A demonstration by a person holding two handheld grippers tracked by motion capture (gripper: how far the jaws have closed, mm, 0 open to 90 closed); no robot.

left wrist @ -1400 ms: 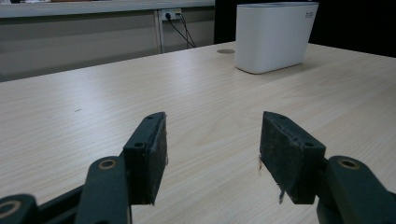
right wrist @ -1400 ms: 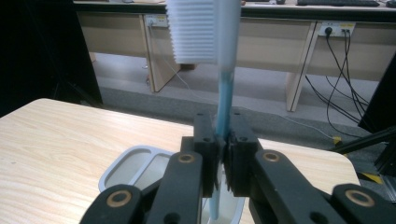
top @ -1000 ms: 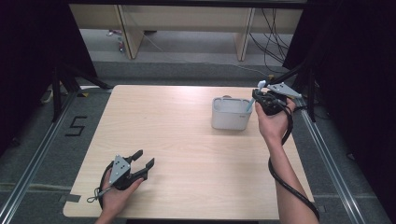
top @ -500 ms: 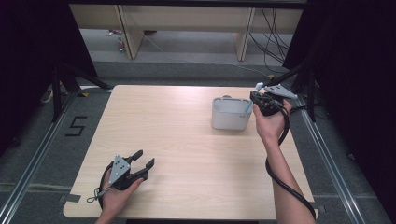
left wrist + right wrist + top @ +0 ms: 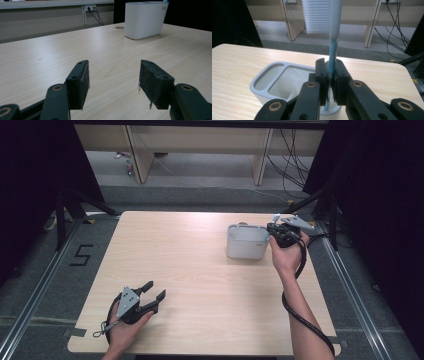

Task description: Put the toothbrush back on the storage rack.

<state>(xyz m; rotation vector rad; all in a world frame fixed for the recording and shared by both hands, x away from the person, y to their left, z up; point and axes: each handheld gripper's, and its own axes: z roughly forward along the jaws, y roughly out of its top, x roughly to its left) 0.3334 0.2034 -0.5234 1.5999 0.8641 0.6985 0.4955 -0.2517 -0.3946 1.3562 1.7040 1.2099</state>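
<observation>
My right gripper is shut on a blue toothbrush, held upright with its white bristle head at the top. In the right gripper view the jaws pinch the handle, and its lower end dips into a compartment of the white holder. That holder stands at the table's far right, just left of the gripper. At the front left, my left gripper rests low over the table, open with nothing between its pads. From there the holder shows far off.
The light wooden table has bare surface between the two hands. A small round mark lies on the table beside the holder. Beyond the far edge are desk legs and cables on the floor.
My right gripper has sunk slightly toward the holder with the toothbrush in it. The left gripper has stayed where it was.
</observation>
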